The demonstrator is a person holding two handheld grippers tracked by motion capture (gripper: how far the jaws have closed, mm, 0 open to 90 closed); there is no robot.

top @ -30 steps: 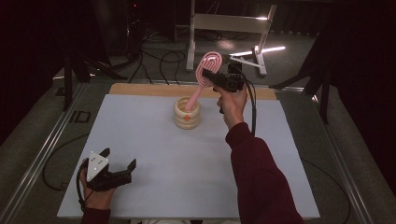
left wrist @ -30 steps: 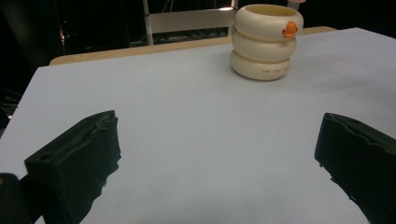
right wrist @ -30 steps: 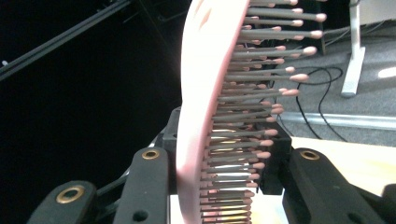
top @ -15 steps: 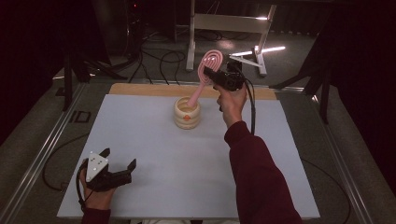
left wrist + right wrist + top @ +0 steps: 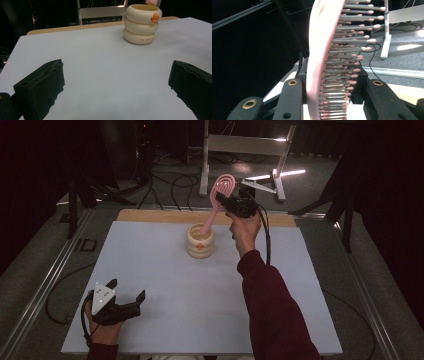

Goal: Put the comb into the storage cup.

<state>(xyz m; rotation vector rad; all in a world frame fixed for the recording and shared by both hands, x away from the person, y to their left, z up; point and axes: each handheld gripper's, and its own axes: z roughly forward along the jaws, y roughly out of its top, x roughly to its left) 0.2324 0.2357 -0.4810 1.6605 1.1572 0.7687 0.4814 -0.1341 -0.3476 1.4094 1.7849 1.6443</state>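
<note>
Currently a pink hairbrush [image 5: 220, 195] is being gripped by the right gripper [image 5: 231, 202], its handle resting in the cream cup [image 5: 200, 240]. The left gripper [image 5: 126, 295] is being held wide open. The cup is probably being risked: a sideways tug could tip it.

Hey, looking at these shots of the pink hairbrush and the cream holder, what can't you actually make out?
- Handle end of the pink hairbrush: high view, hidden inside the cream holder.
- Printed text on the holder: left hand-held gripper view, too small to read.
- Brush head top and bottom: right hand-held gripper view, cut off by the frame edges.
- Where the right hand-held gripper meets the brush: high view, too small and dark.
</note>
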